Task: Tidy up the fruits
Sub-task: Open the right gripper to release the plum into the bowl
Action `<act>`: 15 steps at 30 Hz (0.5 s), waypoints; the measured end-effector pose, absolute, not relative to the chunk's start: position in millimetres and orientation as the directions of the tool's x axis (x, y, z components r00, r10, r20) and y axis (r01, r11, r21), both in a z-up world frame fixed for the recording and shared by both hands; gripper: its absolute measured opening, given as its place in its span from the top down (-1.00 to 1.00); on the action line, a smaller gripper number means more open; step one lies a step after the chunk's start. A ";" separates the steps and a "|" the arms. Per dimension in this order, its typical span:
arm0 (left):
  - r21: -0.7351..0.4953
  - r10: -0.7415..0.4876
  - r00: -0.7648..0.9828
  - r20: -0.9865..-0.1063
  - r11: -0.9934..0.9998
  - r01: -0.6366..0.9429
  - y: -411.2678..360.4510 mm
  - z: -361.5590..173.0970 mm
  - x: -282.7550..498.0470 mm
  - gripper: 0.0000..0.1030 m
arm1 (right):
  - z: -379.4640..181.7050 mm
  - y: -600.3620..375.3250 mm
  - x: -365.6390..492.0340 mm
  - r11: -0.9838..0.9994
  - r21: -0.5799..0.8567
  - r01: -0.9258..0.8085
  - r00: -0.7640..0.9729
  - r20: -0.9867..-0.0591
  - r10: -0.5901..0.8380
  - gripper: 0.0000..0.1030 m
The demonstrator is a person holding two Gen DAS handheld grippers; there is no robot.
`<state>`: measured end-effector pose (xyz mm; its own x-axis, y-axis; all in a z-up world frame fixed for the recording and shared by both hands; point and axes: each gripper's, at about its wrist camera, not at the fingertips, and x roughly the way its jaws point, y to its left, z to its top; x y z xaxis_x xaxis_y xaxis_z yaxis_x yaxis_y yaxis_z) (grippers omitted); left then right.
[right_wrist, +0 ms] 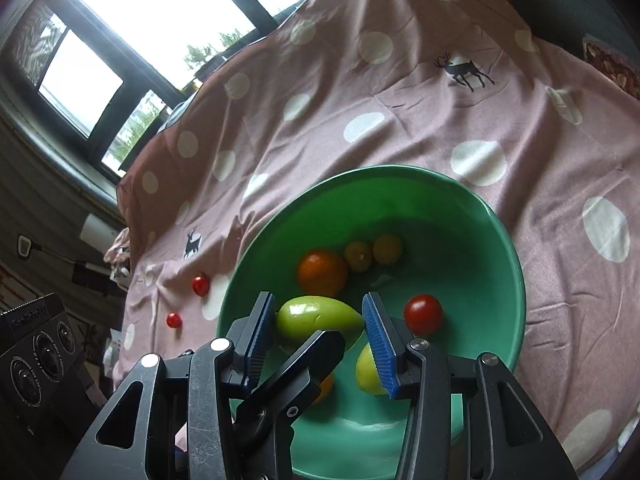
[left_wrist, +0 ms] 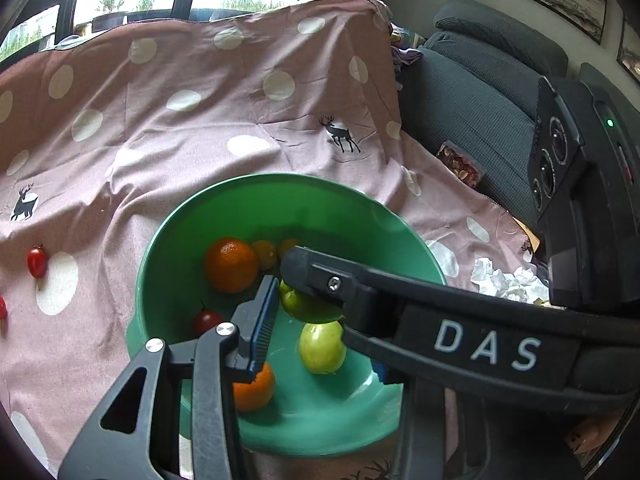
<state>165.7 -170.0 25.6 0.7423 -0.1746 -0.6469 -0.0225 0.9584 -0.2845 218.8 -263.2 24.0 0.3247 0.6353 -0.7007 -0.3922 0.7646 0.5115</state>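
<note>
Grippers over green bowl [right_wrist: 516, 264]: right gripper [right_wrist: 320, 320] clamps green fruit [right_wrist: 316, 317]; left gripper [left_wrist: 280, 280] agape.

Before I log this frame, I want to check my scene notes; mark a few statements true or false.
1. The green bowl holds a large orange. True.
2. Every cherry tomato is in the bowl. False: one tomato is inside, but two tomatoes lie on the cloth beside the bowl.
3. The right gripper has an oblong green fruit between its blue pads, over the bowl. True.
4. The cloth is plain blue. False: it is pink with white dots and deer prints.
</note>
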 end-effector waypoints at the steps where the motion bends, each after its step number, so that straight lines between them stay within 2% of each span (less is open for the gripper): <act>1: -0.289 -0.179 0.738 -0.651 0.957 -0.023 -169.2 23.7 166.8 0.23 | 22.4 -262.8 219.4 0.768 0.509 -0.389 0.322 -0.706 0.631 0.06; 15: -0.329 -0.210 0.716 -0.666 0.944 -0.029 -165.3 15.2 167.4 0.26 | 19.1 -251.1 218.7 0.819 0.413 -0.398 0.335 -0.766 0.549 0.05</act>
<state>167.4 -165.3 15.2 0.7161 -0.2102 -0.6656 -0.0290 0.9438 -0.3292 218.7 -251.1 19.1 0.3351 0.5489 -0.7658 -0.3981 0.8192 0.4130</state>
